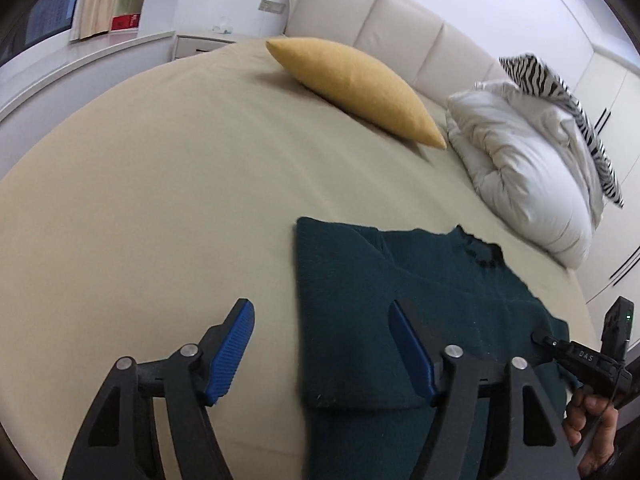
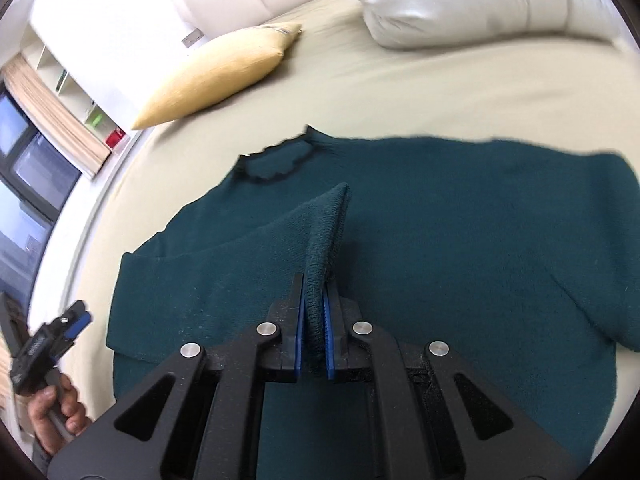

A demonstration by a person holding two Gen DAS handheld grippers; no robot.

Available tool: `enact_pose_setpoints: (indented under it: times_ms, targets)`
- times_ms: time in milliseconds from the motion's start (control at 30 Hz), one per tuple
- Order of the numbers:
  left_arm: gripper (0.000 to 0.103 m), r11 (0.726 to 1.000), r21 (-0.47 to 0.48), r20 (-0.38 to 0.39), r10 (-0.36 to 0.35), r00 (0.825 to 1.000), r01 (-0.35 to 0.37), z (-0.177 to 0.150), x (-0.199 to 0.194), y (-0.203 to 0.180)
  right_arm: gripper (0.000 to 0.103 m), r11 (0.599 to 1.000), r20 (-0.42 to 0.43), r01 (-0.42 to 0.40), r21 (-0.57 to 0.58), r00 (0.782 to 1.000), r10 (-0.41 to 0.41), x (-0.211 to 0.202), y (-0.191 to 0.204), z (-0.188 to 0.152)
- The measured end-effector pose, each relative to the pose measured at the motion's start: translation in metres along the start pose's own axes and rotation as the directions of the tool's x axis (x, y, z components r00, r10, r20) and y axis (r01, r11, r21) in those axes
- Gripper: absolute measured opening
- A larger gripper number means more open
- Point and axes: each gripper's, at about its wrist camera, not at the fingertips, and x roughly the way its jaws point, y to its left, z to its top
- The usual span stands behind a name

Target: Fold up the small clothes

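A dark green knit sweater (image 2: 460, 216) with a black-trimmed neck lies flat on the beige bed; it also shows in the left wrist view (image 1: 360, 280). My right gripper (image 2: 314, 292) is shut on a raised fold of the sweater (image 2: 324, 236), a sleeve or edge lifted over the body. The right gripper shows at the right edge of the left wrist view (image 1: 538, 338). My left gripper (image 1: 320, 344) is open and empty above the sweater's left edge. It appears far left in the right wrist view (image 2: 74, 322).
The beige bed sheet (image 1: 160, 200) holds a yellow pillow (image 1: 360, 88), a white duvet bundle (image 1: 528, 160) and a zebra-striped cushion (image 1: 568, 108) by the cream headboard (image 1: 392, 20). A window ledge and shelves stand to the left.
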Motion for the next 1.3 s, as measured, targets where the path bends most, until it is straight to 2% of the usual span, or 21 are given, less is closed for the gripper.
enact_pose_setpoints:
  times_ms: [100, 200, 333, 433, 533, 667, 800, 1000, 1100, 1133, 1167, 1200, 1300]
  targets:
    - [0.061, 0.998, 0.05, -0.026, 0.033, 0.999, -0.032, 0.004, 0.022, -0.015, 0.006, 0.999, -0.006, 0.029, -0.045, 1.0, -0.03, 0.009, -0.001, 0.003]
    - [0.056, 0.993, 0.092, -0.03, 0.08, 0.996, -0.077, 0.006, 0.04, -0.027, 0.006, 0.999, 0.003, 0.023, -0.034, 1.0, -0.023, 0.017, -0.005, 0.0]
    - [0.056, 0.982, 0.142, -0.044, 0.133, 0.99, -0.126, 0.0, 0.061, -0.031, 0.006, 0.999, 0.02, 0.037, -0.024, 0.999, -0.036, 0.007, -0.015, -0.012]
    - [0.057, 0.98, 0.157, -0.029, 0.126, 0.992, -0.12, -0.004, 0.063, -0.028, 0.006, 0.999, 0.037, 0.045, -0.007, 0.998, -0.044, -0.009, -0.023, -0.016]
    - [0.058, 0.969, 0.205, -0.014, 0.146, 0.989, -0.14, -0.007, 0.066, -0.031, 0.006, 0.998, 0.027, 0.062, 0.0, 0.998, -0.062, -0.005, -0.024, -0.013]
    - [0.058, 0.979, 0.177, -0.025, 0.111, 0.994, -0.105, -0.005, 0.064, -0.024, 0.006, 0.995, -0.015, 0.1, -0.004, 0.995, -0.1, 0.013, -0.029, -0.014]
    - [0.058, 0.98, 0.178, -0.023, 0.098, 0.995, -0.093, -0.006, 0.06, -0.022, 0.006, 0.997, 0.005, 0.079, 0.013, 0.997, -0.079, 0.009, -0.032, -0.013]
    - [0.058, 0.983, 0.162, 0.002, 0.093, 0.996, -0.092, -0.01, 0.057, -0.021, 0.006, 0.996, 0.073, 0.09, -0.021, 0.993, -0.089, -0.012, -0.02, 0.006]
    - [0.058, 0.98, 0.172, 0.007, 0.098, 0.995, -0.097, -0.011, 0.059, -0.022, 0.006, 0.991, 0.047, 0.133, -0.019, 0.99, -0.132, 0.0, -0.032, 0.005]
    - [0.058, 0.977, 0.184, 0.007, 0.111, 0.994, -0.11, -0.012, 0.06, -0.024, 0.006, 0.99, -0.015, 0.139, -0.013, 0.99, -0.139, 0.017, -0.041, -0.001]
    - [0.058, 0.974, 0.192, 0.008, 0.12, 0.993, -0.12, -0.012, 0.061, -0.026, 0.006, 0.993, -0.026, 0.12, 0.0, 0.992, -0.12, 0.024, -0.048, -0.006]
    - [0.058, 0.972, 0.198, 0.009, 0.126, 0.992, -0.125, -0.012, 0.061, -0.027, 0.006, 0.994, 0.002, 0.107, 0.001, 0.994, -0.107, 0.022, -0.05, -0.008]
    - [0.058, 0.977, 0.181, 0.009, 0.109, 0.994, -0.109, -0.01, 0.059, -0.023, 0.009, 0.994, 0.01, 0.111, 0.02, 0.994, -0.111, 0.017, -0.047, -0.006]
